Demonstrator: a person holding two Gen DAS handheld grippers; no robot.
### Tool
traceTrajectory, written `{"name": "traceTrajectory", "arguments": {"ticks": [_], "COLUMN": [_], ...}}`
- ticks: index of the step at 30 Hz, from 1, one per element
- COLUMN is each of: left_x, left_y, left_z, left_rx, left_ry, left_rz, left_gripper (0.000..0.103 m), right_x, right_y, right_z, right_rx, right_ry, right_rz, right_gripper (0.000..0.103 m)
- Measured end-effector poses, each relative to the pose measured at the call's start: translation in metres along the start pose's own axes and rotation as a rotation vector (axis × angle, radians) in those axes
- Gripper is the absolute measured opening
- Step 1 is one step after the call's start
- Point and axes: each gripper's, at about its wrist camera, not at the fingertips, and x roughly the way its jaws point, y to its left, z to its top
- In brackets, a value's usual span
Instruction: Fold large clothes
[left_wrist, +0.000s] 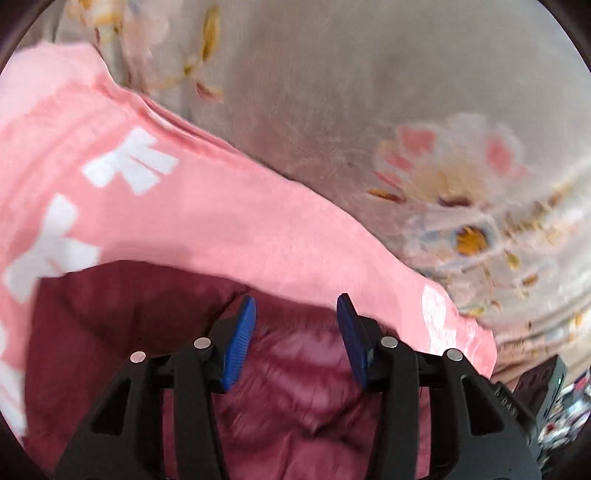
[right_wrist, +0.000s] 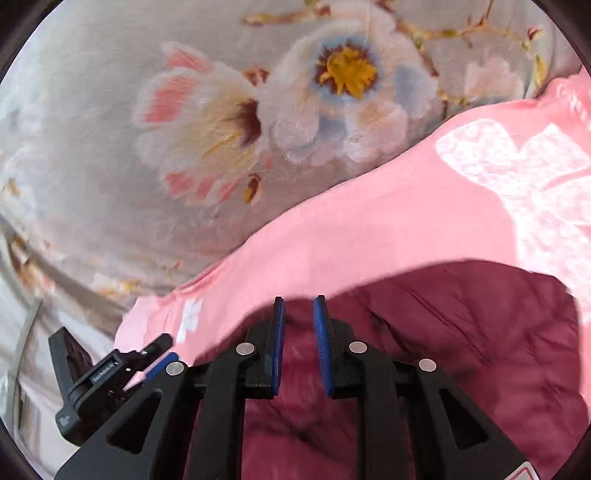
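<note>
**Fold laid over, both claws free of the cloth**

We judge the task to be partway through. The pink garment (left_wrist: 229, 221), with its white printed letters, lies on the floral bedsheet (left_wrist: 369, 92), and a dark maroon quilted layer (left_wrist: 295, 369) sits directly below both claws, its curved edge overlapping the pink cloth. Whether that maroon layer is the garment's own lining or a separate piece, we cannot tell. The pink cloth looks fairly flat and smooth, so at least one fold appears to be laid. How many folds remain we cannot judge, since neither view shows the whole garment.

Our left gripper (left_wrist: 295, 314) stands with its blue pads clearly apart and nothing between them. Our right gripper (right_wrist: 298, 317) shows a narrower gap, and again no cloth is pinched in it; both hover above the maroon layer without holding it.

The left wrist view alone shows the white letters running down the pink cloth's left side and the garment's far edge at upper left. The right wrist view alone shows the left gripper's body (right_wrist: 110, 373) from the side, low at left beside the pink hem, and the large flowers (right_wrist: 347, 74) printed on the sheet in sharp detail.
</note>
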Motion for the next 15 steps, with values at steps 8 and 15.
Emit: {"name": "traceTrajectory", "arguments": {"ticks": [8, 15], "left_x": [0.049, 0.056], "left_y": [0.005, 0.020], "left_z": [-0.024, -0.042], "left_rx": [0.186, 0.274], "left_ry": [0.184, 0.177], "left_rz": [0.128, 0.183], "left_gripper": [0.029, 0.021], "right_x": [0.051, 0.053], "right_y": [0.008, -0.014], "right_z": [-0.024, -0.040], "right_rx": [-0.303, -0.383], "right_ry": [0.191, 0.203], "right_rz": [-0.182, -0.278], "right_gripper": [0.015, 0.004]}}
